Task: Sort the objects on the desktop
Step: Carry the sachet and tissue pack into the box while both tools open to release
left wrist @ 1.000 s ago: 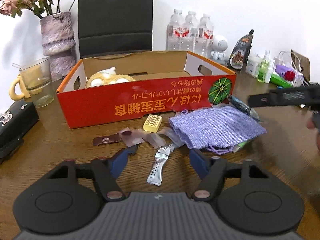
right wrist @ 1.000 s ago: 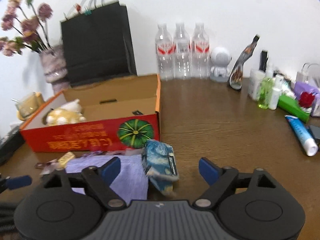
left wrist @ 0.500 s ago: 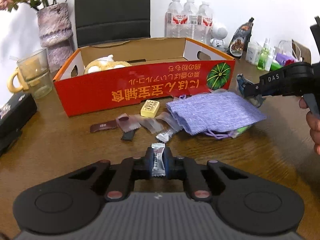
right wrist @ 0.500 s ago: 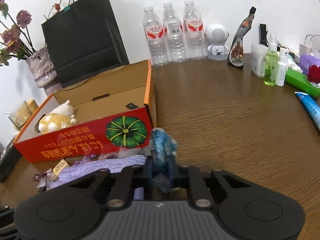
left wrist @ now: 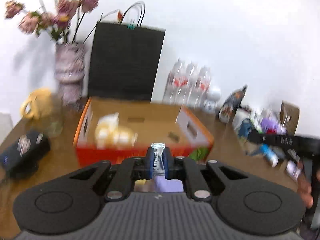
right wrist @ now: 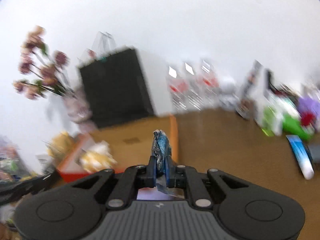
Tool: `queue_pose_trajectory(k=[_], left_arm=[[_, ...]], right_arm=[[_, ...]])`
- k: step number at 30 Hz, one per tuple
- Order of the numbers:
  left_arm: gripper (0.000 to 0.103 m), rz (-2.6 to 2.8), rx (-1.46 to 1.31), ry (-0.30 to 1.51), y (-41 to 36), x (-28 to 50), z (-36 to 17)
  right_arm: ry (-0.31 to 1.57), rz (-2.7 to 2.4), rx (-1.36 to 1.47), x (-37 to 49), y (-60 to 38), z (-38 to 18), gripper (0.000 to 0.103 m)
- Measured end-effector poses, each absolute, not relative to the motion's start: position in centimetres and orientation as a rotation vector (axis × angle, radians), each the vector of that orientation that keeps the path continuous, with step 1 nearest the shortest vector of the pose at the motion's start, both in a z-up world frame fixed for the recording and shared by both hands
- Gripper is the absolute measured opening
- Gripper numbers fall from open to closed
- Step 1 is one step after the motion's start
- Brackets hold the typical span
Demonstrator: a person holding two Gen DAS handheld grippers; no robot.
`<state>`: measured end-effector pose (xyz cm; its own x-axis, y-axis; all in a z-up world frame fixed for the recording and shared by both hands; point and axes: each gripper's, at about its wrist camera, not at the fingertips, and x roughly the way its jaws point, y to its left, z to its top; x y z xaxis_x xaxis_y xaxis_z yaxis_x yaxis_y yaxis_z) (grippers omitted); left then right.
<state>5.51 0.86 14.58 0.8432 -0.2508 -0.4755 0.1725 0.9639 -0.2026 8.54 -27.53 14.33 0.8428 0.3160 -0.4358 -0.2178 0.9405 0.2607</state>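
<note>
Sorting is looking part-way along. Left wrist view: the left tool (left wrist: 158, 165) is gripping a small silver foil candy sachet (left wrist: 157, 160), clamped between its blue pads and hanging above the front wall of the orange-red cardboard box (left wrist: 200, 133), where a cream and yellow plush toy (left wrist: 114, 133) is lying. Right wrist view: the right tool (right wrist: 161, 170) is pinching a crumpled blue patterned packet (right wrist: 161, 150) clear of the brown wooden tabletop (right wrist: 230, 140); both items are awaiting placement, probably in the box.
</note>
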Motion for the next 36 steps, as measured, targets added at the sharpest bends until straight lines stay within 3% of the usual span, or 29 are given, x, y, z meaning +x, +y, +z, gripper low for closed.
queue_pose_trajectory(k=[5,10,16,17,18,19,20,22,25,27,28,36], left_arm=[[0.011,-0.223,-0.209,0.653,0.9,17.8,16.1],[0.011,-0.064,-0.155,0.811,-0.2,28.4,10.8],[0.014,-0.005,-0.151,0.895,0.1,33.3,6.8],[0.02,0.002,-0.16,0.903,0.3,33.7,6.4],[0.042,0.007,-0.169,0.909,0.5,34.1,6.2],[0.052,0.005,-0.177,0.906,0.7,34.1,6.2],[0.055,-0.001,-0.176,0.89,0.9,34.0,6.3],[0.053,-0.005,-0.16,0.88,1.1,33.9,6.6],[0.056,0.023,-0.132,0.911,1.4,33.8,7.1],[0.078,0.038,-0.121,0.939,1.7,33.5,7.5],[0.081,0.039,-0.11,0.947,1.7,33.1,7.8],[0.083,0.074,-0.075,0.975,2.5,28.3,10.6]], right_arm=[[0.57,0.355,0.147,17.3,-22.7,17.5,0.008],[0.764,0.279,-0.002,27.9,-17.3,14.0,0.008],[0.871,0.264,-0.053,34.0,-15.2,9.2,0.01],[0.877,0.268,-0.041,34.4,-15.3,8.6,0.013],[0.882,0.271,-0.03,34.8,-15.4,8.1,0.019],[0.891,0.269,-0.015,35.2,-15.6,7.9,0.041],[0.9,0.267,-0.008,35.3,-15.6,7.9,0.065],[0.908,0.26,-0.003,35.4,-15.9,8.0,0.076],[0.934,0.239,-0.016,35.3,-16.3,8.5,0.077],[0.979,0.231,-0.021,35.1,-16.4,8.8,0.08],[0.996,0.235,-0.016,34.8,-16.5,9.0,0.081],[1.03,0.223,-0.034,30.1,-16.9,11.8,0.081]])
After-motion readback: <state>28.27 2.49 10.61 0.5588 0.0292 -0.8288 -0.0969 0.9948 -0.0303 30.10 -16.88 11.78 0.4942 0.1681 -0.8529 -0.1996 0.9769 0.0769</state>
